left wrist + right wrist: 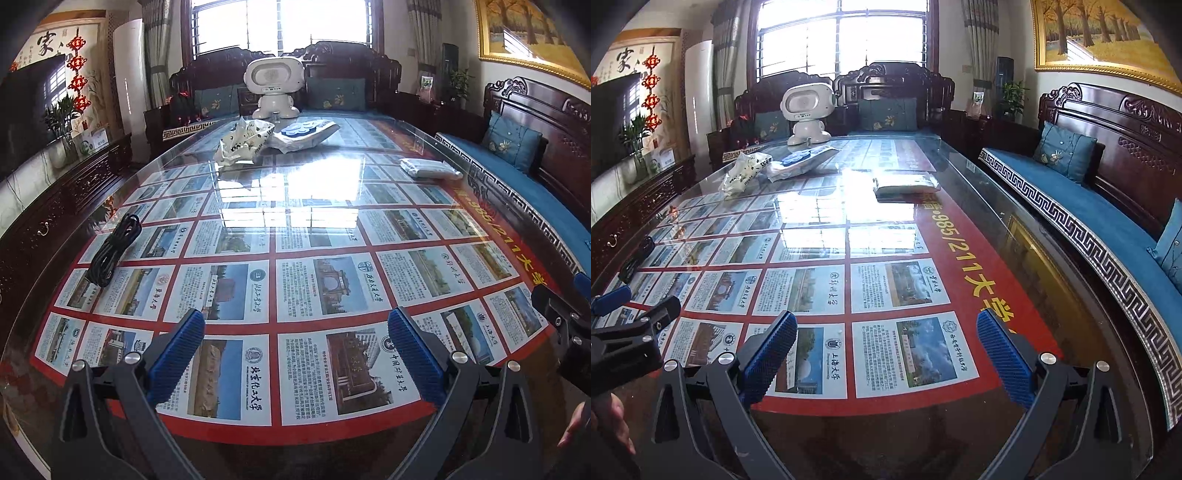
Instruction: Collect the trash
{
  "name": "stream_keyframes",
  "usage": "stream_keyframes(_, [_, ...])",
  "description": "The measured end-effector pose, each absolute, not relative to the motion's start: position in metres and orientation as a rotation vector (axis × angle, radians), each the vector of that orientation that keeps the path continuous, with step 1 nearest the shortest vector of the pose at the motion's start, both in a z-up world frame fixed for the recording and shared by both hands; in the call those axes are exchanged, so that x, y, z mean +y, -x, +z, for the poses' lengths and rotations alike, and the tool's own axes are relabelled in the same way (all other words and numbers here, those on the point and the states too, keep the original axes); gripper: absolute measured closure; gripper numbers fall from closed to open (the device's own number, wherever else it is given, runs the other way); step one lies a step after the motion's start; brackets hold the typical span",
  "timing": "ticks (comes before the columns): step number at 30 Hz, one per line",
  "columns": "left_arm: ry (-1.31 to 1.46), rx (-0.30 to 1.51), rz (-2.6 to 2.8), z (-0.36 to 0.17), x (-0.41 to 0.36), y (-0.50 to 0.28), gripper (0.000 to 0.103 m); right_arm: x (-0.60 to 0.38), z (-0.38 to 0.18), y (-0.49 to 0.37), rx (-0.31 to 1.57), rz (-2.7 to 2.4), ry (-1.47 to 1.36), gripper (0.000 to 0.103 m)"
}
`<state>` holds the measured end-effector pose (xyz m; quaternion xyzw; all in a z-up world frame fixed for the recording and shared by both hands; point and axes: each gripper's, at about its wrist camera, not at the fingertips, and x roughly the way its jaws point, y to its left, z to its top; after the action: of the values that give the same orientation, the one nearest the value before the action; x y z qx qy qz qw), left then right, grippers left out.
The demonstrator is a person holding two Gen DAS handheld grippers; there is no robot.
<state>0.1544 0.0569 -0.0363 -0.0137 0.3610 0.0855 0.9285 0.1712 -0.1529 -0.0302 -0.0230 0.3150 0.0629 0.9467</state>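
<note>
A crumpled white printed bag point(242, 142) point(744, 175) lies far down the glass-topped table point(303, 236) point(1015, 258). Beside it rests a flat white plastic wrapper with a blue tray on it point(303, 134) point(799, 162). A folded white packet point(430, 168) point(907, 184) sits nearer the right edge. My left gripper point(295, 321) hovers open over the near end with nothing between its blue pads. My right gripper point(886, 321) is open and empty too, to the right of the left one. All the trash lies well ahead of both.
A coiled black cable point(112, 251) point(637, 256) lies at the table's left edge. A white robot toy point(273, 88) point(807, 112) stands at the far end. A blue-cushioned wooden bench point(1089, 221) runs along the right side, a dark cabinet point(55, 221) along the left.
</note>
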Motion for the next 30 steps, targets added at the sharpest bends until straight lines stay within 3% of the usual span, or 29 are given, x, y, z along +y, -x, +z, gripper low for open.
stream_keyframes(13, [0.077,0.781,0.150,-0.047,0.058,-0.171,0.004,-0.152,-0.042,-0.186,0.688,0.136,0.043,0.008])
stream_keyframes(30, [0.041,0.629,0.184,-0.023,0.056,-0.154,0.004,-0.151,-0.044,-0.190,0.705,0.156,0.037,0.008])
